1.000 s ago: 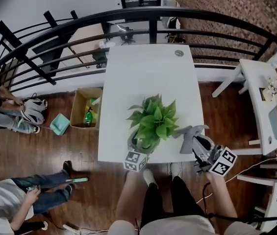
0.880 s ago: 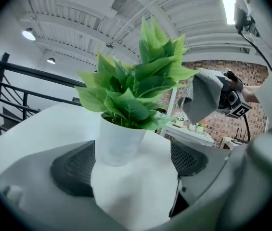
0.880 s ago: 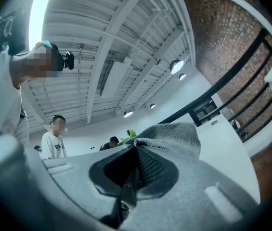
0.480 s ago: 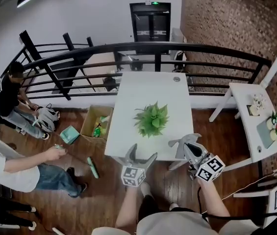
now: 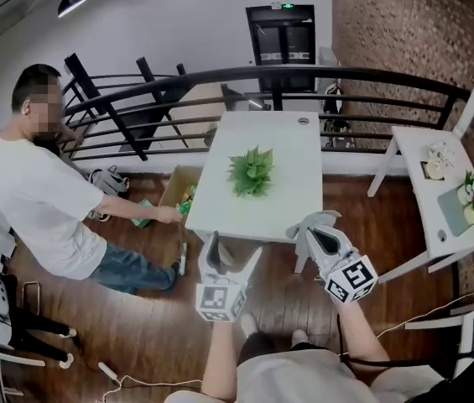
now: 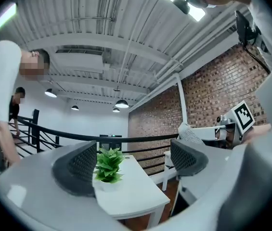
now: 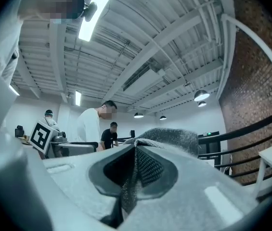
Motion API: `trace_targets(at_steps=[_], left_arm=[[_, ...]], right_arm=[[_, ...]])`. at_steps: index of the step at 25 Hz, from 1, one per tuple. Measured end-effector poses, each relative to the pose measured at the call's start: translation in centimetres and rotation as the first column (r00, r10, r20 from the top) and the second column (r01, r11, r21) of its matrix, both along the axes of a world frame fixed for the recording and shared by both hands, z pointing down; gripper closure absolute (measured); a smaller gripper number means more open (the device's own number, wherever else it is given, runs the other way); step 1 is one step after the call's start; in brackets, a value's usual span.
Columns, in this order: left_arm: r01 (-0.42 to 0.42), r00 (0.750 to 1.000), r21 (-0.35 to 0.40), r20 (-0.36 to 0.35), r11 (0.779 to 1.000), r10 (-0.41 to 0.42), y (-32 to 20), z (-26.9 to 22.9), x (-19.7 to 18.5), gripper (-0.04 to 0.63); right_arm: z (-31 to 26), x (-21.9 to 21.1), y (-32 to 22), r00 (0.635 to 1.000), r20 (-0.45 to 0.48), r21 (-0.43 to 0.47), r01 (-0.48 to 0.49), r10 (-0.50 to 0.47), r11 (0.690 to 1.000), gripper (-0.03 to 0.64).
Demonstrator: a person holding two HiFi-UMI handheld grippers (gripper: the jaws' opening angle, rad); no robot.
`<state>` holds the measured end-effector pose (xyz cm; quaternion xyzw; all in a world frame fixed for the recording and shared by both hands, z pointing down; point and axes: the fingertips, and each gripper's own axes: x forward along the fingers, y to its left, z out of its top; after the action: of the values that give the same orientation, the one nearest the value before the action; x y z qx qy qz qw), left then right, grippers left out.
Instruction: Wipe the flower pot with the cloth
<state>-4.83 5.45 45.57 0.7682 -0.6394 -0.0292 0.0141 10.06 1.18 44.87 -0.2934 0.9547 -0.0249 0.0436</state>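
Observation:
A green leafy plant [image 5: 251, 172] stands on the white table [image 5: 278, 212]; its leaves hide the pot from above. In the left gripper view the white flower pot [image 6: 108, 185] shows far off beyond the jaws. My left gripper [image 5: 231, 255] hangs open and empty over the floor, off the table's near edge. My right gripper [image 5: 320, 235], at the table's near right corner, is shut on a grey cloth [image 5: 317, 223]. The cloth [image 7: 170, 137] bunches over the closed jaws of the right gripper [image 7: 135, 171]. Neither gripper touches the plant.
A person in a white shirt [image 5: 44, 196] bends at the left and reaches toward a cardboard box [image 5: 178, 185] beside the table. A black railing [image 5: 371, 78] runs behind it. A second white table [image 5: 438, 212] with flowers stands at the right, by a brick wall.
Both grippers have pulled back off the table and risen; the left one, earlier at the pot, is now apart from it. The person at the left has stood up and come to the box.

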Motion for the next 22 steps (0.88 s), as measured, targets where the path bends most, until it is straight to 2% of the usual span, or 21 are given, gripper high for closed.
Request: trace_targets(at_steps=[4, 7, 11, 15, 19, 22], left_arm=[[0.038, 0.999, 0.025, 0.013, 0.999, -0.038, 2.3, -1.9, -0.4, 0.097], [0.032, 0.999, 0.024, 0.025, 0.999, -0.032, 2.8, -2.6, -0.5, 0.13], [0.025, 1.0, 0.028, 0.013, 0.999, -0.025, 3.3, -2.5, -1.3, 0.132], [0.013, 1.0, 0.013, 0.013, 1.0, -0.013, 3.4, -2.1, -2.7, 0.137], [-0.019, 1.0, -0.003, 0.005, 1.0, 0.019, 3.1, -1.6, -2.5, 0.147], [-0.027, 1.0, 0.012, 0.016, 1.0, 0.027, 2.9, -1.6, -2.7, 0.149]], right_arm=[[-0.7, 0.2, 1.6, 0.998, -0.061, 0.039, -0.014, 0.017, 0.999, 0.62], [-0.7, -0.6, 2.0, 0.995, -0.098, 0.045, -0.03, 0.035, 0.999, 0.62], [-0.7, -1.7, 2.5, 0.992, -0.1, 0.044, -0.074, 0.078, 0.996, 0.62], [-1.1, -3.5, 3.1, 0.992, -0.097, 0.057, -0.074, 0.08, 0.996, 0.62], [-1.2, -4.2, 2.8, 0.991, -0.09, 0.047, -0.09, 0.094, 0.995, 0.62], [-1.4, -4.4, 2.6, 0.991, -0.083, 0.055, -0.101, 0.105, 0.993, 0.62]])
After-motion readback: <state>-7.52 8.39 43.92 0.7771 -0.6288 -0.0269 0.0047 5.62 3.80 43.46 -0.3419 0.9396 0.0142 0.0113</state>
